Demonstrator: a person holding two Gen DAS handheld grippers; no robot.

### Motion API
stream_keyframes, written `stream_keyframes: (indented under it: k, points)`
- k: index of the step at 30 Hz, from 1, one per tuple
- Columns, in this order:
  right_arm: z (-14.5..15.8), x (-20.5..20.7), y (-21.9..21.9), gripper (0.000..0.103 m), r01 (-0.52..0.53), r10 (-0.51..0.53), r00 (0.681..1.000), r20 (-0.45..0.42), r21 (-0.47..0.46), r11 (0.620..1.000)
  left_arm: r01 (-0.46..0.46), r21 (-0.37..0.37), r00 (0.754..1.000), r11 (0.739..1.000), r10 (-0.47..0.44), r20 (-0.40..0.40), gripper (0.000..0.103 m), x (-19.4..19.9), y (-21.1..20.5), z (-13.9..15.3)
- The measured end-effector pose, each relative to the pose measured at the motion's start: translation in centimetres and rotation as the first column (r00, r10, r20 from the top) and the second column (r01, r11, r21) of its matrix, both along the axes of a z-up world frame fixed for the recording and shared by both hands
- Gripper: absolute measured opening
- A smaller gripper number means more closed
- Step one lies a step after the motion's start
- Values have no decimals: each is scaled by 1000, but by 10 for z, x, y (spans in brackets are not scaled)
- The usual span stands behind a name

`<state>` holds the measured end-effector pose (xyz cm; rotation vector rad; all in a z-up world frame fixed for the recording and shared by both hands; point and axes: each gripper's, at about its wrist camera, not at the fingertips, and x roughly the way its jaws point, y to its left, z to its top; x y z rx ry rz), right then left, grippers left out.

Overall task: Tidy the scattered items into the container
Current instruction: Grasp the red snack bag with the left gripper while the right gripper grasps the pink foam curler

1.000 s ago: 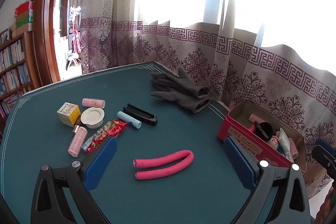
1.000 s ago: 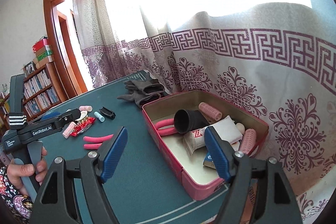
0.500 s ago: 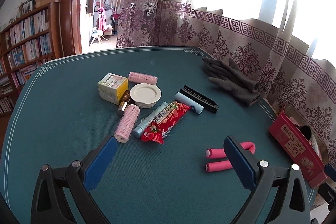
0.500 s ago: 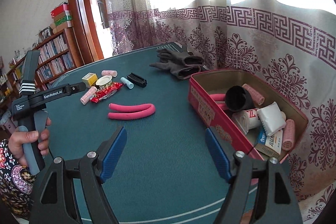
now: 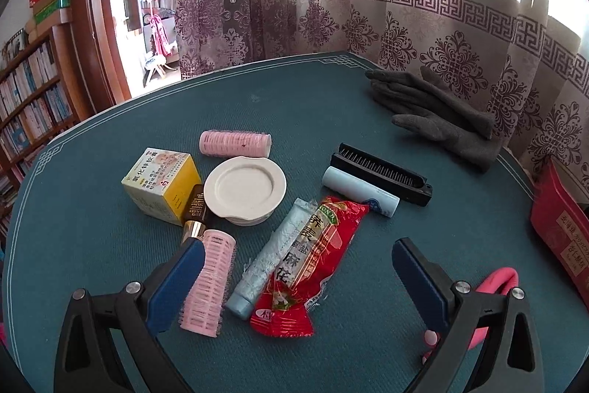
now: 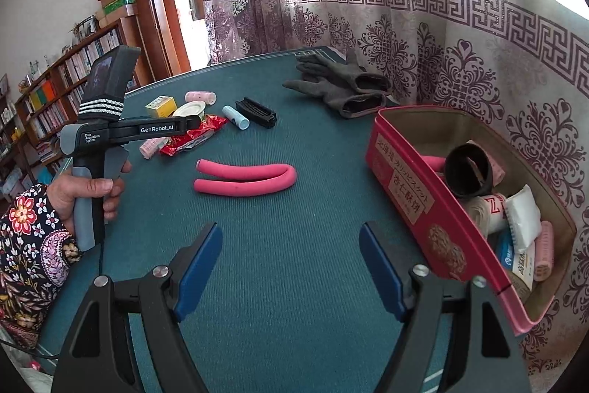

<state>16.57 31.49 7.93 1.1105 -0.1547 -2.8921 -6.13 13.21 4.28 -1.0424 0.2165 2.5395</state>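
Note:
My left gripper (image 5: 294, 282) is open and hovers low over a pile on the green table: a pink hair roller (image 5: 208, 282) by its left finger, a pale blue tube (image 5: 272, 256) and a red snack packet (image 5: 309, 264) between the fingers, none of them gripped. My right gripper (image 6: 291, 253) stands open over bare cloth, with nothing between its fingers. A bent pink foam curler (image 6: 246, 177) lies ahead of it. The red tin (image 6: 405, 186), to its right, holds several items.
Around the pile lie a yellow box (image 5: 162, 183), a white lid (image 5: 244, 188), a second pink roller (image 5: 235, 143), a pale blue stick (image 5: 360, 190) and a black comb (image 5: 383, 174). Grey gloves (image 5: 438, 120) rest near the curtain. A hand (image 6: 92, 190) holds the left gripper's handle.
The left gripper swung left and down from the foam curler to the pile, which now lies between its fingers. The right gripper turned from the tin toward the table's middle. Both stayed open.

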Motion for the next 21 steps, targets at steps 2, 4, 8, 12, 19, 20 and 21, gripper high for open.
stream_keyframes:
  k: [2,4,8,12,19,20,21]
  points:
    - [-2,-4,0,80,-5,5,1000,8,-5,1000,7,-10,1000,1000,-7,3,103,-5,4,-3]
    - [-5,-7,-1,80,-10,10,1000,16,-4,1000,13,-12,1000,1000,-13,15,103,-10,7,-7]
    - [-10,-11,-1,80,-14,14,999,30,-5,1000,73,20,995,997,-74,70,94,-11,14,-16]
    - [-14,-13,3,80,-4,5,999,43,-24,1000,189,33,977,981,-191,92,72,2,28,-18]
    - [-20,-19,6,80,-9,11,999,52,-29,1000,124,40,984,991,-129,127,49,-15,30,-28]
    - [-20,-20,6,80,-8,10,999,53,-29,1000,116,41,984,992,-121,128,48,-16,31,-28]
    - [-21,-21,7,80,-7,9,998,55,-32,999,113,43,985,993,-117,126,39,-17,31,-27]
